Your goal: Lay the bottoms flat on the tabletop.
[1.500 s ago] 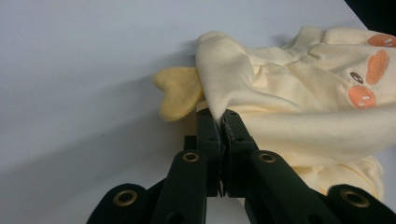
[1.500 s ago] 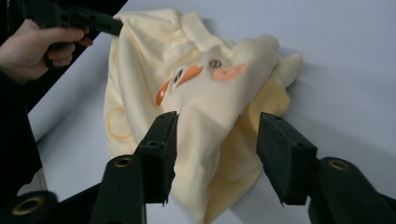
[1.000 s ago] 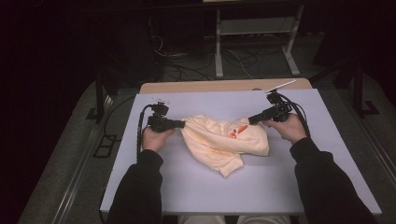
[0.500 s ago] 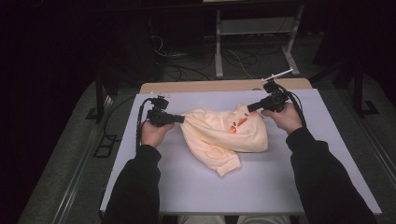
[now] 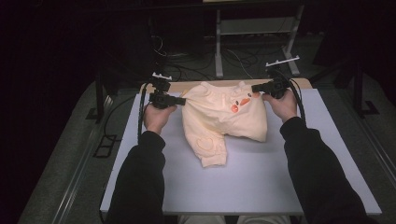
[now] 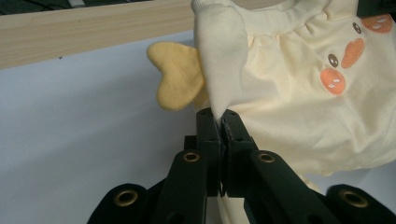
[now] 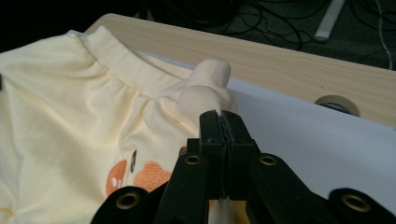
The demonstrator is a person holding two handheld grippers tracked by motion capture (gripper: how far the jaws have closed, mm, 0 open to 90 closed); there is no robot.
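Observation:
A pale yellow baby garment [image 5: 224, 116] with orange printed patches hangs stretched between both grippers above the far half of the white table [image 5: 243, 186]. My left gripper [image 5: 180, 100] is shut on the garment's left edge [image 6: 219, 105], beside a darker yellow heart-shaped flap [image 6: 175, 81]. My right gripper [image 5: 254, 87] is shut on the garment's right edge [image 7: 205, 100], below its ribbed waistband [image 7: 126, 58]. The lower part, with a stitched heart [image 5: 204, 142], trails down onto the table.
A bare wooden strip [image 7: 299, 60] runs along the table's far edge, with a round hole [image 7: 336, 103] in it. Cables [image 5: 233, 58] and a metal stand [image 5: 254, 28] lie on the floor beyond the table. White tabletop spreads in front of the garment.
Both grippers have moved away from the person and risen, pulling the garment up and spreading it wider. The garment now hangs between them instead of lying bunched on the table.

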